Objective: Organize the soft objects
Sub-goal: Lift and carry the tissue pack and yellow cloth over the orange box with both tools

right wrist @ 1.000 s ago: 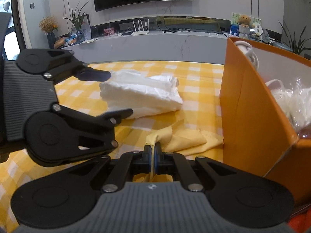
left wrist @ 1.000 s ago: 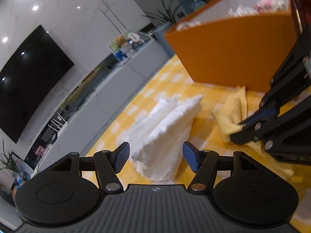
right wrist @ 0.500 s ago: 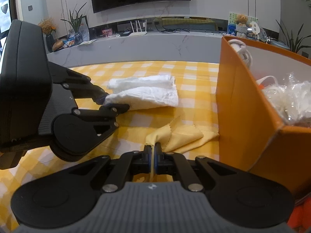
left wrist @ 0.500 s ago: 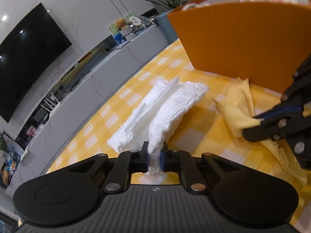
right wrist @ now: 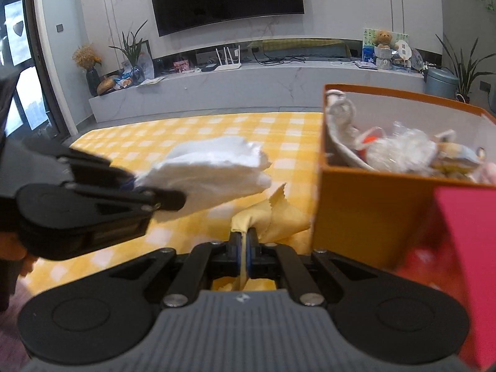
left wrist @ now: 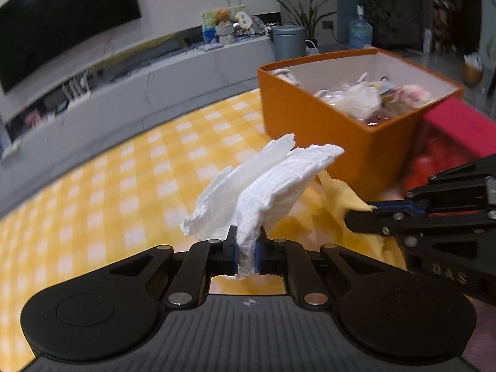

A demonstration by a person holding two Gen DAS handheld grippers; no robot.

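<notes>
The orange box (right wrist: pixel 369 207) stands on the checked tablecloth (left wrist: pixel 130 186) just right of both held cloths — its near wall blocks a level pass. Its open top is part-filled with soft things (right wrist: pixel 400 152). A red box (right wrist: pixel 465 248) crowds the right; leftward the cloth lies open.

The left gripper (left wrist: pixel 246 255) has its 2 black fingers with blue pads pressed together on one end of a crumpled white paper towel (left wrist: pixel 266 183), which fans upward and away in 2 folds above the yellow-and-white checked tablecloth (left wrist: pixel 124 192). To its right, the black right gripper (left wrist: pixel 365 212) reaches in from the edge and pinches a soft yellow cloth (left wrist: pixel 338 195), whose upper corner sits just beside the towel's tip. Behind both stands an open orange rectangular box (left wrist: pixel 310 124) with a white interior, holding pale, crinkled items. A red box (left wrist: pixel 458 130) touches its right side.
</notes>
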